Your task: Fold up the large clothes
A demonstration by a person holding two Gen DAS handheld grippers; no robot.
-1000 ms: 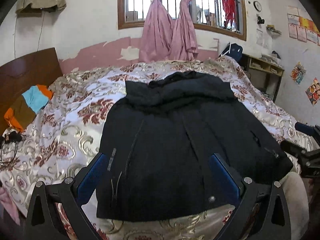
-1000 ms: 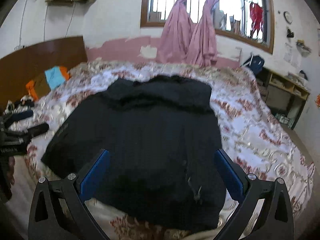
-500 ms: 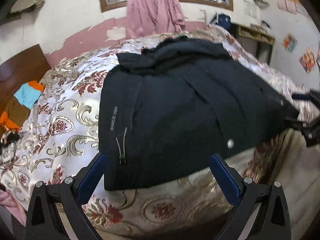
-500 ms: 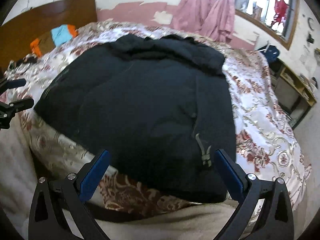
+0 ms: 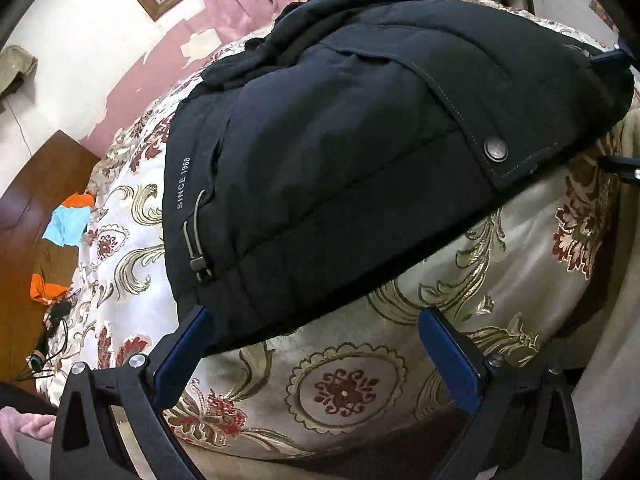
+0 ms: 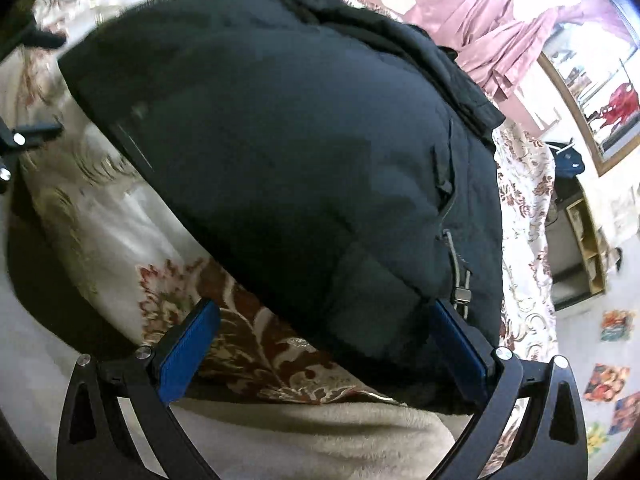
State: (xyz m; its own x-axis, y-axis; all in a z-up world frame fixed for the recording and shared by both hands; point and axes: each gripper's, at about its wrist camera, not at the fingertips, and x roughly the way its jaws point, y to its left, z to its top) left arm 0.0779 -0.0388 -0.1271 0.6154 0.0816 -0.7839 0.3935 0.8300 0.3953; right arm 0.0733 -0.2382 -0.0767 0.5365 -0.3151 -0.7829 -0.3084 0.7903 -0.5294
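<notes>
A large black padded jacket (image 5: 360,152) lies flat on the bed, its hem at the near edge; it fills the right wrist view (image 6: 280,152) too. My left gripper (image 5: 312,344) is open, its left finger at the jacket's near left hem corner, nothing between the pads. My right gripper (image 6: 324,332) is open around the jacket's near right hem corner, with a cord toggle (image 6: 460,288) beside its right finger. Each gripper shows at the edge of the other's view.
The bed has a floral cover (image 5: 344,388) hanging over its near edge. Orange and blue clothes (image 5: 66,228) lie near the wooden headboard at left. Pink curtains (image 6: 516,28), a window and a shelf (image 6: 584,240) stand beyond the bed.
Both grippers have dropped and moved in close to the jacket's hem at the bed edge, and both views have tilted. The jacket has not moved.
</notes>
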